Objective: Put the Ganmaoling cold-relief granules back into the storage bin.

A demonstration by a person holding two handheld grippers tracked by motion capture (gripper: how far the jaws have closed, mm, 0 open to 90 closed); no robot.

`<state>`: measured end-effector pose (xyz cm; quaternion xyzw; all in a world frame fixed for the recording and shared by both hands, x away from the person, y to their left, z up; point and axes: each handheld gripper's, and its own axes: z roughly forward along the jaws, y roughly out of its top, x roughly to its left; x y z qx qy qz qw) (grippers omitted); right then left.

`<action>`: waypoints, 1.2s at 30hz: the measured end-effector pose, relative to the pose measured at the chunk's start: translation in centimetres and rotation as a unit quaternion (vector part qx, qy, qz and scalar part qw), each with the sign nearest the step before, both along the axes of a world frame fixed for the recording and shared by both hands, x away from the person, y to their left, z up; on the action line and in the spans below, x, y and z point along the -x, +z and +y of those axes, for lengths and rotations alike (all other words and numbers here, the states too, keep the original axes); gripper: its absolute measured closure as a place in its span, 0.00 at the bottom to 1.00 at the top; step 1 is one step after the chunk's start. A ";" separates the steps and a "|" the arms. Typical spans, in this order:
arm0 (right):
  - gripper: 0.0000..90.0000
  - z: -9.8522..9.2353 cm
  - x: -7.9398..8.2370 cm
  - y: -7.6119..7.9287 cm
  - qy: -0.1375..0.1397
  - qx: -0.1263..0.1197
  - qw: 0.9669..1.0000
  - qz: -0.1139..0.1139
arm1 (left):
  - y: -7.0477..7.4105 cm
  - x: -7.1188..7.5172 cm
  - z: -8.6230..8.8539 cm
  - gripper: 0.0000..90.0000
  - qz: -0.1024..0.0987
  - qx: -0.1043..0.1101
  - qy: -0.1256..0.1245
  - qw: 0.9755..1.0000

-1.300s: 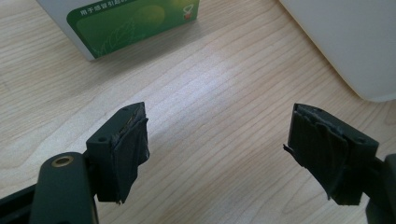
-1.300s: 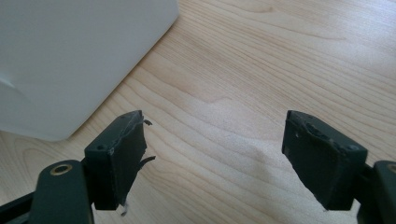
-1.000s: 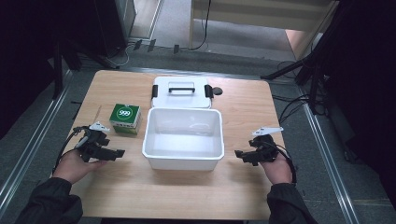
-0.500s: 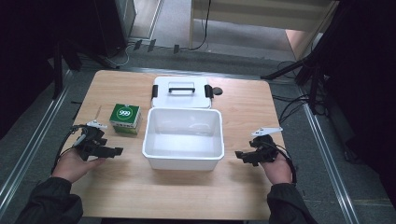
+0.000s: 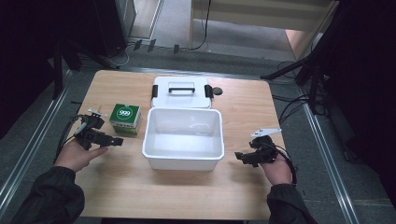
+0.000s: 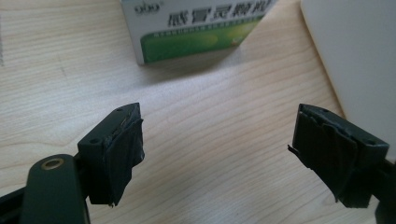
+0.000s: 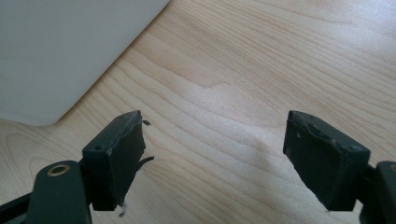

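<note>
A green and white box (image 5: 125, 119) marked 999 stands on the wooden table left of an empty white plastic bin (image 5: 183, 161). My left gripper (image 5: 116, 141) hovers just in front of that box, pointing right toward the bin. In the left gripper view the box (image 6: 196, 28) lies ahead of the left gripper (image 6: 217, 154), whose jaws have just been opening with nothing between them. My right gripper (image 5: 239, 156) rests low at the bin's right front corner, pointing left. In the right gripper view the right gripper (image 7: 212, 158) is open over bare wood, and the bin's wall (image 7: 56, 51) is at upper left.
The bin's white lid (image 5: 182, 93) with a handle lies flat behind the bin, a small dark round object (image 5: 218, 91) beside it. Bare wood (image 5: 177, 196) spreads in front of the bin. Metal rails run along both table sides, with cables on the floor beyond.
My left hand has lifted and shifted a little toward the green box. The right hand has stayed where it was.
</note>
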<state>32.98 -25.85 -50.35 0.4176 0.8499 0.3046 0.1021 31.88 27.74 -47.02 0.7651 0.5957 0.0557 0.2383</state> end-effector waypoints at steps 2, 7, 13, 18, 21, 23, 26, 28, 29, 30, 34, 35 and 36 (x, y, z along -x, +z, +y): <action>0.23 0.0 0.0 0.0 0.001 0.001 1.000 0.000 | 0.4 -0.4 0.0 0.17 0.010 -0.001 -0.001 1.000; 0.23 0.1 0.0 -0.1 0.001 0.007 1.000 0.005 | 2.3 -2.1 -0.5 0.16 0.046 -0.004 -0.001 0.999; 0.22 0.0 0.1 -0.2 0.005 0.010 1.000 0.001 | 3.0 -3.7 -0.9 0.16 0.058 -0.019 0.011 0.998; 0.22 0.0 0.1 -0.2 0.005 0.014 1.000 0.005 | 3.2 -5.6 -1.6 0.15 0.092 -0.017 0.009 0.996; 0.22 0.0 0.2 -0.3 0.008 0.017 1.000 0.004 | 3.3 -6.6 -1.9 0.12 0.103 -0.022 0.016 0.994; 0.22 0.0 0.2 -0.3 0.005 0.016 1.000 0.008 | 3.3 -6.9 -2.0 0.11 0.106 -0.025 0.017 0.994; 0.22 -0.1 0.3 -0.3 0.006 0.019 1.000 0.007 | 3.4 -8.1 -2.2 0.10 0.115 -0.037 0.029 0.992; 0.22 -0.1 0.3 -0.4 0.007 0.020 1.000 0.007 | 3.6 -8.6 -2.3 0.10 0.117 -0.042 0.034 0.992; 0.22 -0.1 0.3 -0.4 0.007 0.021 1.000 0.007 | 3.6 -8.6 -2.3 0.10 0.117 -0.042 0.034 0.992; 0.22 -0.1 0.3 -0.4 0.007 0.021 1.000 0.007 | 3.7 -8.9 -2.5 0.10 0.114 -0.044 0.040 0.992; 0.22 -0.1 0.2 -0.5 0.009 0.024 1.000 0.009 | 4.0 -10.0 -3.2 0.08 0.121 -0.053 0.042 0.990; 0.22 -0.1 0.2 -0.5 0.009 0.024 1.000 0.009 | 4.0 -10.0 -3.2 0.07 0.121 -0.053 0.042 0.990; 0.22 -0.1 0.2 -0.5 0.010 0.025 1.000 0.008 | 3.9 -10.5 -3.4 0.07 0.125 -0.052 0.042 0.990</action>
